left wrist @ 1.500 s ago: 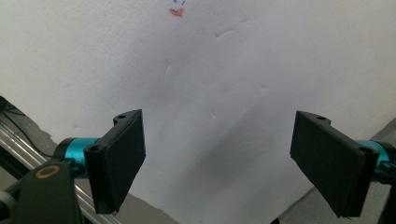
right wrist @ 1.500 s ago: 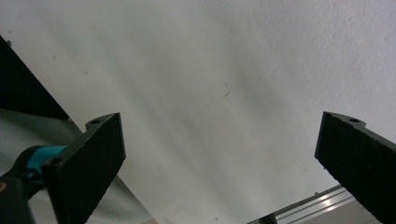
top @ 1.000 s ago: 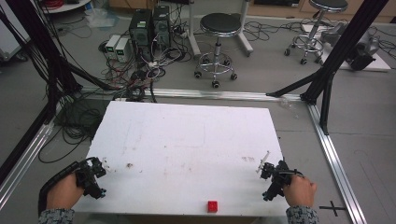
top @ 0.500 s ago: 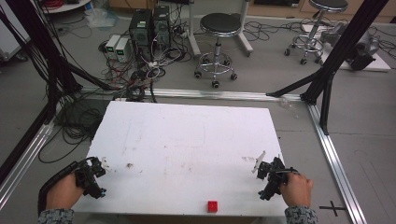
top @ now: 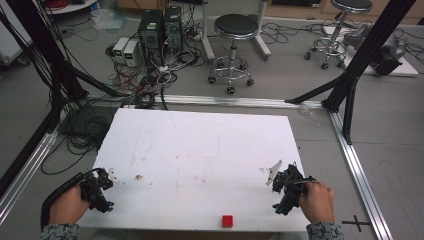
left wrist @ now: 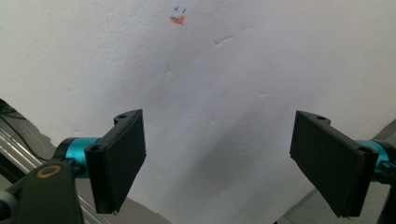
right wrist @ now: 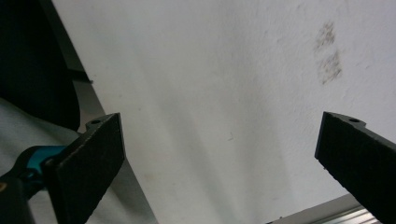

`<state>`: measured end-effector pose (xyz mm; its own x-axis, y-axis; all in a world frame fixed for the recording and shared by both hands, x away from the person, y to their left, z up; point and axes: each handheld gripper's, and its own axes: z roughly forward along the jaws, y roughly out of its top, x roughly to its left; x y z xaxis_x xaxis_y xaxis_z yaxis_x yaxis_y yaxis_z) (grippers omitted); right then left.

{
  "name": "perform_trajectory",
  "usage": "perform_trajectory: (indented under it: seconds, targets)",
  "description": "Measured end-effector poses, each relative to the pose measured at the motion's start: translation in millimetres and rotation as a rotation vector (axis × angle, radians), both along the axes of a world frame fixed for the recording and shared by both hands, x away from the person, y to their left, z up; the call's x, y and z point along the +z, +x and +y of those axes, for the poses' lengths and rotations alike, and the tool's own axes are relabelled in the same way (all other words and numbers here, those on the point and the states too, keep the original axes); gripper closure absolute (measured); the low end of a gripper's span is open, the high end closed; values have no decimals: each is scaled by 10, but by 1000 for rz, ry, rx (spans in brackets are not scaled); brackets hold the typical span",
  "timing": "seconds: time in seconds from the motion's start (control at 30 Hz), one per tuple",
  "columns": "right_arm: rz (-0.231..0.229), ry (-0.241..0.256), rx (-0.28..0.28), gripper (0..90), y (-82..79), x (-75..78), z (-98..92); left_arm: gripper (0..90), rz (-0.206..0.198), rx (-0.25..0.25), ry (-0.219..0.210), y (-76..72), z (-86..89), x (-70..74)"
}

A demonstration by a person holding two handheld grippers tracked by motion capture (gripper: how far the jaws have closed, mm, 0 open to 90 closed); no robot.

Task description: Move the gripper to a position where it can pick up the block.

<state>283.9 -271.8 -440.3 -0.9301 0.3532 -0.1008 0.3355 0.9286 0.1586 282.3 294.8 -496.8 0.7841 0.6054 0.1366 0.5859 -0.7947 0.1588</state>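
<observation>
A small red block [top: 227, 220] lies near the front edge of the white table [top: 200, 145], a little right of centre. At the front left corner a hand holds my left gripper [top: 100, 189]; in the left gripper view [left wrist: 219, 158] its black jaws stand wide apart over bare white surface. The other hand holds my right gripper [top: 283, 191] at the front right, right of the red block and apart from it. Seen in the right gripper view [right wrist: 224, 158], its jaws are also wide apart with nothing between them.
Aluminium frame rails [top: 357, 170] run along the table's sides and back. Beyond it on the floor are black posts [top: 350, 75], two stools [top: 235, 30], computer cases [top: 160, 25] and tangled cables [top: 90, 130]. Small brown stains [top: 137, 177] mark the table.
My right gripper has drifted slightly to the left along the front of the table. The left gripper and the red block have stayed put.
</observation>
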Motion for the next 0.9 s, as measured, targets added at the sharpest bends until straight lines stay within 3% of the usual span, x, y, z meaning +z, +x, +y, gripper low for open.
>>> perform_trajectory:
  seconds: [0.17, 0.3, 0.57, 0.87, 0.9]
  targets:
    - [-15, 8, 51, 8, -71, 170, 154, 188, 5, -5, -1, 3, -7, -14]
    - [-6, 17, 110, 8, -126, 203, 319, 188, 3, -2, -3, 0, -4, -6]
    - [4, -3, 179, 8, -185, 91, 548, 188, -3, 12, -17, -2, -5, -26]
    - [47, -16, 212, 8, -244, -103, 787, 192, -2, -1, -2, 4, -3, -12]
    - [55, -13, 213, 8, -249, -121, 813, 192, -12, 16, -21, -5, -5, -23]
